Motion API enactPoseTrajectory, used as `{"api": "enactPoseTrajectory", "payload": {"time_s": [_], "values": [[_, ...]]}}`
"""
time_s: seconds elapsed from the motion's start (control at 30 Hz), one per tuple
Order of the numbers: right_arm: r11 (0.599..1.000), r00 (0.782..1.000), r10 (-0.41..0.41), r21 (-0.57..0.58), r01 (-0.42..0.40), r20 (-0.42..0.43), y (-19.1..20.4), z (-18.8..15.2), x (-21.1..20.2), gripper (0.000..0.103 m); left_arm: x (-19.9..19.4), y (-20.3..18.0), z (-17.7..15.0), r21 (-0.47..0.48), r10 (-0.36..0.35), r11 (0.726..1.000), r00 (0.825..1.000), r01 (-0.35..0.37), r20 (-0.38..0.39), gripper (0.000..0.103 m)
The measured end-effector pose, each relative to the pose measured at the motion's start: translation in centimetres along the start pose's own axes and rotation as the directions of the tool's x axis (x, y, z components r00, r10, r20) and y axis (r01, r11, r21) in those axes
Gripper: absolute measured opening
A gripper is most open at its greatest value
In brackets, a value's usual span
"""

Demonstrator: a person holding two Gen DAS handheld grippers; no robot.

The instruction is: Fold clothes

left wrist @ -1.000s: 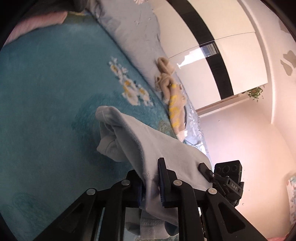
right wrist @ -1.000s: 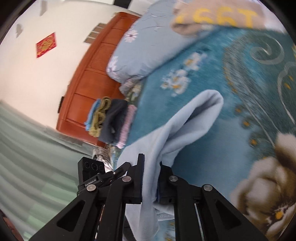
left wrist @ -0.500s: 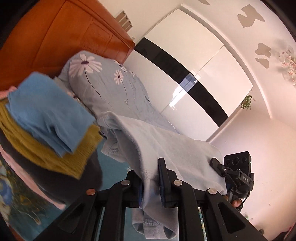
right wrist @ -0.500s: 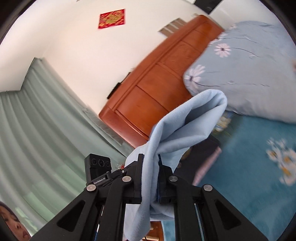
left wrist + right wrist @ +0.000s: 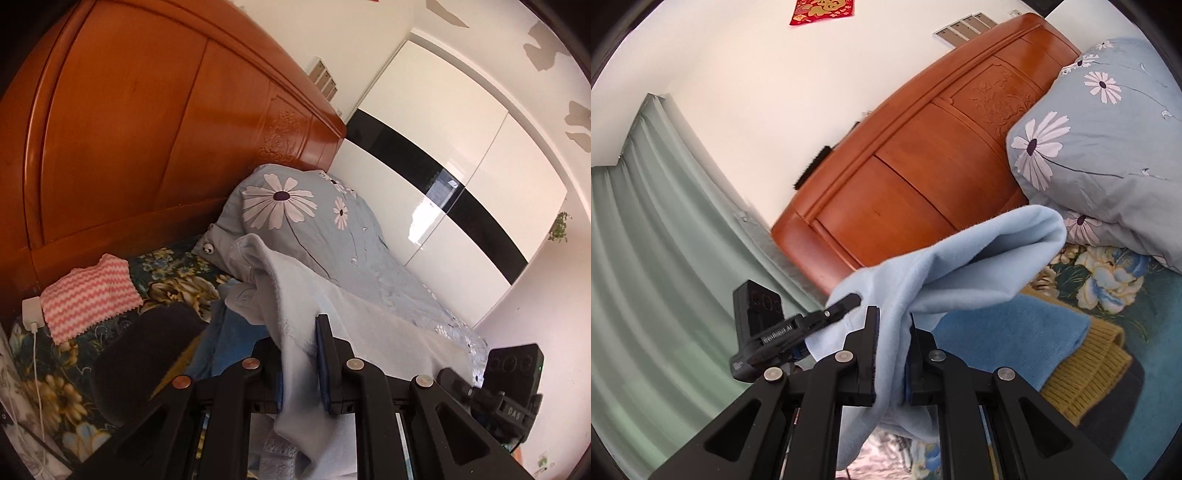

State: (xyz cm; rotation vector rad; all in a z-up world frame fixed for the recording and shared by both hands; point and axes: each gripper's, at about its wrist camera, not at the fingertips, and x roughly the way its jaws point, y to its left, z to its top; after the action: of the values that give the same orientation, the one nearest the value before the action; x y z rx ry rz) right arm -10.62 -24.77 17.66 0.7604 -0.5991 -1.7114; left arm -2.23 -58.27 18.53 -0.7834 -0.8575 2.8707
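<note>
A: Where's the garment rn?

B: Pale blue fleece garment [image 5: 332,306] is up in the air, strung btwn both grippers, just above the folded pile [image 5: 1015,339] that sits in front of the wooden headboard [image 5: 147,129]. Pile = blue piece on top, mustard knit [image 5: 1086,376] under it, dark one at the bottom.

A: How'll it handle?

B: Soft, light, floppy imo. Sags btwn the two holds and a loose end droops below each gripper. Fuzzy nap, so prob not slippery. Best held at the folded edges, near the corners, so the layers stay together.

A: Fingers?

B: Left gripper [image 5: 299,362]: fingers nearly closed, clamped on a bunched fold, cloth filling the narrow gap. Right gripper [image 5: 892,354]: same, pinched tight on a few layers. Neither touches anything else afaict.

A: What else is near the headboard?

B: Daisy-print pillow [image 5: 295,221] leaning against it, right beside the pile. Pink-white zigzag cloth [image 5: 88,295] at its foot w/ a white charger [image 5: 31,314] next to it, on the floral bedspread [image 5: 173,273].

A: Risk?

B: Hanging ends could tuck under when it's set down on the pile. My guess only.
</note>
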Motion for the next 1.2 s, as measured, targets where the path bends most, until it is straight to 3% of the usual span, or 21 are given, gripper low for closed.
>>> {"api": "enactPoseTrajectory", "payload": {"time_s": [0.13, 0.23, 0.47, 0.53, 0.57, 0.67, 0.8, 0.93, 1.0, 1.1, 1.2], "values": [[0.998, 0.998, -0.058, 0.027, 0.059, -0.021, -2.9, -2.8, 2.2, 0.01, 3.0, 4.4, -1.9, -0.071, 0.04, 0.997, 0.999, -0.043, -0.035, 0.015], [0.996, 0.999, -0.048, 0.074, 0.048, -0.009, -4.8, -3.7, 2.5, 0.01, 3.6, 6.1, -3.6, -0.101, 0.012, 0.995, 0.999, -0.016, -0.036, 0.015], [0.993, 0.996, -0.078, 0.089, 0.082, -0.044, -6.2, -4.7, 3.1, 0.011, 4.1, 7.0, -4.9, -0.146, 0.01, 0.989, 1.0, -0.013, -0.018, 0.021], [0.992, 0.996, -0.077, 0.094, 0.082, -0.052, -6.1, -4.4, 2.9, 0.012, 3.5, 6.5, -4.7, -0.152, 0.027, 0.988, 0.999, -0.032, -0.036, 0.026], [0.992, 0.995, -0.082, 0.095, 0.087, -0.049, -5.9, -4.2, 2.5, 0.017, 3.1, 6.2, -4.5, -0.146, 0.051, 0.988, 0.998, -0.057, -0.044, 0.034], [0.991, 0.993, -0.116, 0.064, 0.118, -0.036, -5.3, -3.5, 0.4, 0.019, 0.8, 5.5, -4.1, -0.11, 0.141, 0.983, 0.989, -0.144, -0.032, 0.046], [0.979, 0.979, -0.204, 0.001, 0.204, 0.016, -4.4, -1.8, -2.6, 0.021, -2.3, 3.7, -3.5, -0.059, 0.24, 0.97, 0.969, -0.237, 0.051, 0.049], [0.973, 0.973, -0.229, -0.028, 0.229, 0.027, -3.0, 0.5, -2.1, 0.024, -2.9, -0.4, -3.6, 0.057, 0.286, 0.954, 0.952, -0.293, 0.111, 0.054], [0.967, 0.969, -0.248, -0.064, 0.248, 0.001, -2.3, 1.0, -0.5, 0.03, -1.8, -2.4, -4.5, 0.116, 0.282, 0.949, 0.955, -0.292, 0.093, 0.055], [0.947, 0.951, -0.306, -0.117, 0.3, -0.037, -1.9, 0.9, 1.8, 0.03, 0.6, -3.9, -6.1, 0.196, 0.294, 0.935, 0.955, -0.296, 0.041, 0.056], [0.91, 0.922, -0.383, -0.199, 0.364, -0.065, -2.2, 0.0, 3.3, 0.03, 2.8, -3.4, -7.7, 0.229, 0.341, 0.916, 0.94, -0.33, -0.009, 0.056]]}}
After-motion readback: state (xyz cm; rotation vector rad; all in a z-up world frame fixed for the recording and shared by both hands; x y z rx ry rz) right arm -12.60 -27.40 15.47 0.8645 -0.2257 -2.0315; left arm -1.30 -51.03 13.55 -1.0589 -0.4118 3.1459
